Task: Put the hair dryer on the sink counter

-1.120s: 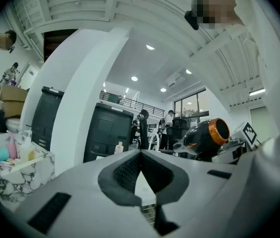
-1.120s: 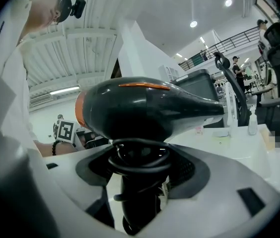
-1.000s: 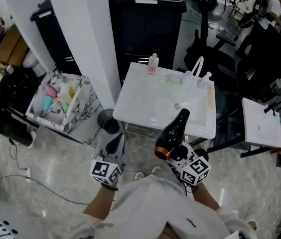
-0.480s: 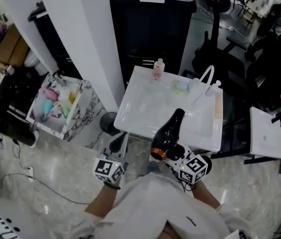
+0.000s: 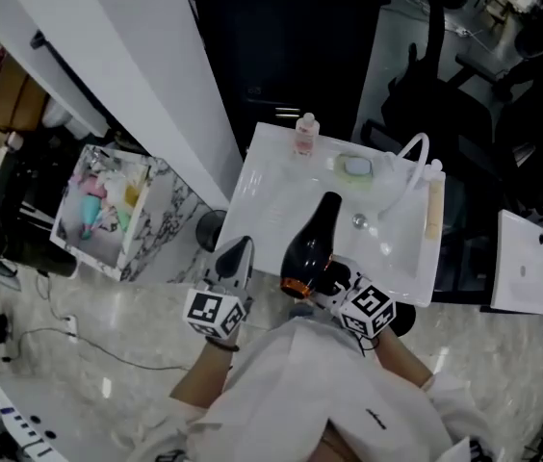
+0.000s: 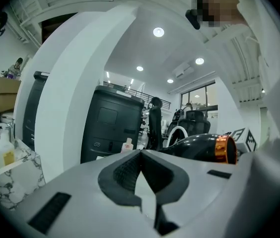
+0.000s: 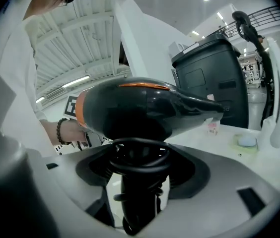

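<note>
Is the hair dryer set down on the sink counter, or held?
Held. The right gripper clamps the hair dryer by its handle, above the sink counter.

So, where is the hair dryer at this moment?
In the head view the hair dryer is low at centre, its handle clamped in the right tool, its nozzle over the near edge of the white sink counter.

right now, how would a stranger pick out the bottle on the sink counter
Find the white sink counter in front of the black cabinet. At its back edge stands a small bottle. It is upright and pinkish, unlike the flat green dish and white tap beside it.
</note>
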A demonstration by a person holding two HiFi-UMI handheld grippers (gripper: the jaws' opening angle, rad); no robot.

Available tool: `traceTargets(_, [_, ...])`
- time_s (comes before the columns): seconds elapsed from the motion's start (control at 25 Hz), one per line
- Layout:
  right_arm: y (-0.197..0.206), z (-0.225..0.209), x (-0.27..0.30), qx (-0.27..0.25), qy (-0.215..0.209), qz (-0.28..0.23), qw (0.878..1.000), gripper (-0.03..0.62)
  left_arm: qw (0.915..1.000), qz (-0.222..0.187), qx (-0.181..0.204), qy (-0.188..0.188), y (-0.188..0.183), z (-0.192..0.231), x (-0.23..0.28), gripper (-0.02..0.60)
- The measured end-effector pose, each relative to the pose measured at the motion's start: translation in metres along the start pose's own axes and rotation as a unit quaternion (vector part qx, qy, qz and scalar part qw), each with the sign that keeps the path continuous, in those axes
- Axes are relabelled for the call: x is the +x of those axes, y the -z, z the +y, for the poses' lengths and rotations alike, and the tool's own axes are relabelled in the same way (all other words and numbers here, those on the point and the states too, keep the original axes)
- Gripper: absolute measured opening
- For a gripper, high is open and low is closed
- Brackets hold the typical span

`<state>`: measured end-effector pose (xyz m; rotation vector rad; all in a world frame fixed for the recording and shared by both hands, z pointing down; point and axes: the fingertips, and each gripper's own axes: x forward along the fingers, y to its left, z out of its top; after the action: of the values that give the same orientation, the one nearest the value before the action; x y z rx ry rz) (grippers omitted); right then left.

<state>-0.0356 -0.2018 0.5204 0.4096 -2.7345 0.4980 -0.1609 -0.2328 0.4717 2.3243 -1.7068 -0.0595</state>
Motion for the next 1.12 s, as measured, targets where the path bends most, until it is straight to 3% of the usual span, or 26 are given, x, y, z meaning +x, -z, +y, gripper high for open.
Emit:
traceTargets(0.36, [0.000, -0.049, 0.013, 0.007, -0.038, 0.020, 0.999, 0.311, 0.9996, 0.008, -0.003, -0.026, -0.002, 0.012, 0.055, 0.023])
traceTargets(0.6, [0.000, -0.068, 0.027, 0.009, -0.038, 0.034, 0.999, 0.311, 0.9992, 0.022, -0.015, -0.029, 0.013, 0.019, 0.078, 0.023])
traceTargets(1.12, [0.009, -0.097, 0.064, 0.010, 0.002, 0.071, 0.997, 0.311, 0.9982, 0.054, -0.013, 0.021, 0.035, 0.046, 0.114, 0.023])
